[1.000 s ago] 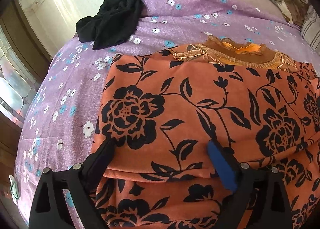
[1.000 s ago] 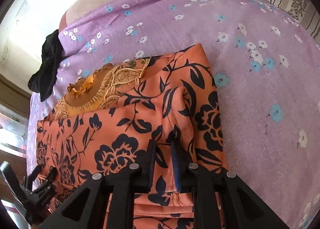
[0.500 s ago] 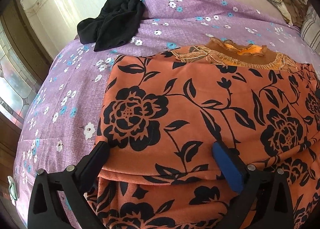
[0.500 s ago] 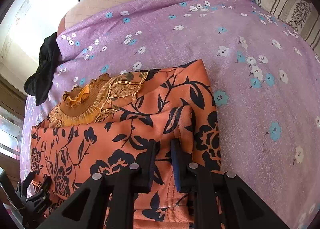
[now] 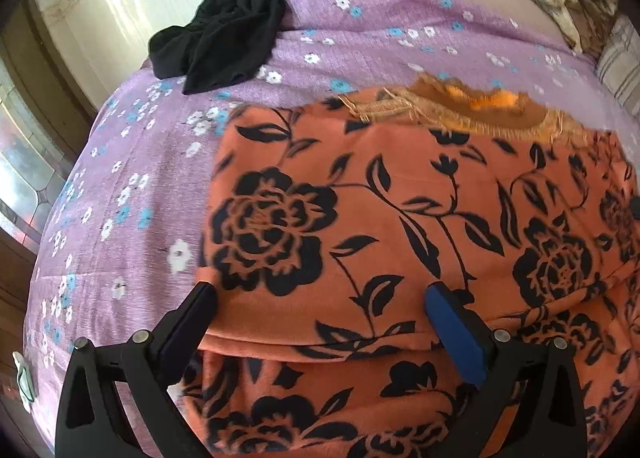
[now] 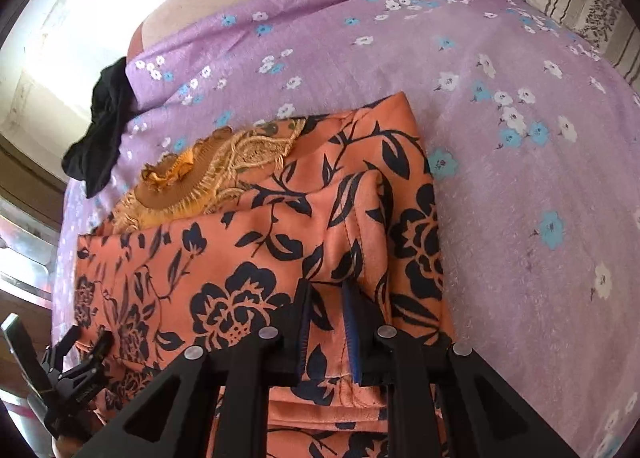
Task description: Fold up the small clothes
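Note:
An orange garment with black flowers [image 5: 400, 218] lies folded on the purple flowered bedsheet [image 5: 120, 198]. A brown and gold trimmed neckline [image 5: 460, 106] shows at its far edge. My left gripper [image 5: 322, 298] stands open wide over the near folded edge, and its fingers do not pinch the cloth. In the right wrist view my right gripper [image 6: 328, 294] is shut on a raised fold of the orange garment [image 6: 240, 258] near its right side. The left gripper [image 6: 76, 378] also shows at that view's lower left.
A crumpled black garment [image 5: 224, 46] lies at the far left of the bed, near the edge; in the right wrist view this black garment [image 6: 100, 138] sits left of the neckline. A striped pillow [image 6: 580, 6] rests at the far right. Bare sheet [image 6: 520, 138] stretches right of the garment.
The left gripper's jaws have spread a little wider over the folded edge. The right gripper has kept its pinch on the fold, and both hands have hardly moved.

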Demonstrator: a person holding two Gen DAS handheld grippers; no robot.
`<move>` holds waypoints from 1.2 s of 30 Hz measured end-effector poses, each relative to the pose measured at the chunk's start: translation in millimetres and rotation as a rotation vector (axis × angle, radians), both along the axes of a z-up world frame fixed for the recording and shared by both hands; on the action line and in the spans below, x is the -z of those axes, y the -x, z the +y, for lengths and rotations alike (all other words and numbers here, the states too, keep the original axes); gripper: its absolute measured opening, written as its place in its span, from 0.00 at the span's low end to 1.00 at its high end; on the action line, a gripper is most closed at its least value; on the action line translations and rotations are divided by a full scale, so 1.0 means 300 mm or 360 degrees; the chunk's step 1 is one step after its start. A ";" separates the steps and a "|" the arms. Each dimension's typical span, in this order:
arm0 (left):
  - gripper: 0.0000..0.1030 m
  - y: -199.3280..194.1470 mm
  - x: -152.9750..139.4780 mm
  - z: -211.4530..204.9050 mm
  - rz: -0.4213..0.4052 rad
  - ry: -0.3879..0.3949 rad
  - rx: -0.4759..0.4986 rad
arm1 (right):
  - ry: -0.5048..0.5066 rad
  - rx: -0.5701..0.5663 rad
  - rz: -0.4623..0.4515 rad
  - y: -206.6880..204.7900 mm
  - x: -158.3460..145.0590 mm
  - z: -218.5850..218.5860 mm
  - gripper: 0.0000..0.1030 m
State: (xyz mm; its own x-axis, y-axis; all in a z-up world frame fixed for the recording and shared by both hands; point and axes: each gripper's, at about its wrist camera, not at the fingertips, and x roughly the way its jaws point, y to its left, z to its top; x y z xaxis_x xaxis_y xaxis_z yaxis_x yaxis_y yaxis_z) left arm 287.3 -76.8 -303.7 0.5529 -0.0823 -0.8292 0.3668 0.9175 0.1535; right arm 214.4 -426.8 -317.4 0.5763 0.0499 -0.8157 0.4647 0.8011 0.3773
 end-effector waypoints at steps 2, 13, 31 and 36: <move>1.00 0.007 -0.048 0.045 -0.0053 0.0083 -0.0066 | 0.0040 0.0015 -0.0041 0.025 -0.028 0.002 0.18; 1.00 -0.024 0.005 0.117 0.0102 0.0107 -0.0162 | -0.0028 -0.0034 -0.0011 0.097 -0.014 0.017 0.18; 1.00 -0.238 0.025 0.180 0.0076 0.0044 -0.0378 | 0.0056 0.0105 -0.0053 -0.069 -0.017 -0.091 0.20; 1.00 -0.221 -0.004 0.166 -0.0007 0.0068 -0.0320 | 0.0088 -0.0087 -0.0150 -0.057 -0.068 0.009 0.20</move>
State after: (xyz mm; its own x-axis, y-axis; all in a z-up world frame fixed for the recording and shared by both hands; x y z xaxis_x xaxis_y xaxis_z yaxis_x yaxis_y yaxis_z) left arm 353.5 -27.0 -302.6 0.5655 -0.0050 -0.8247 0.1748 0.9780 0.1139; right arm 231.5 -424.2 -296.8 0.6481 0.0398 -0.7605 0.3841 0.8452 0.3716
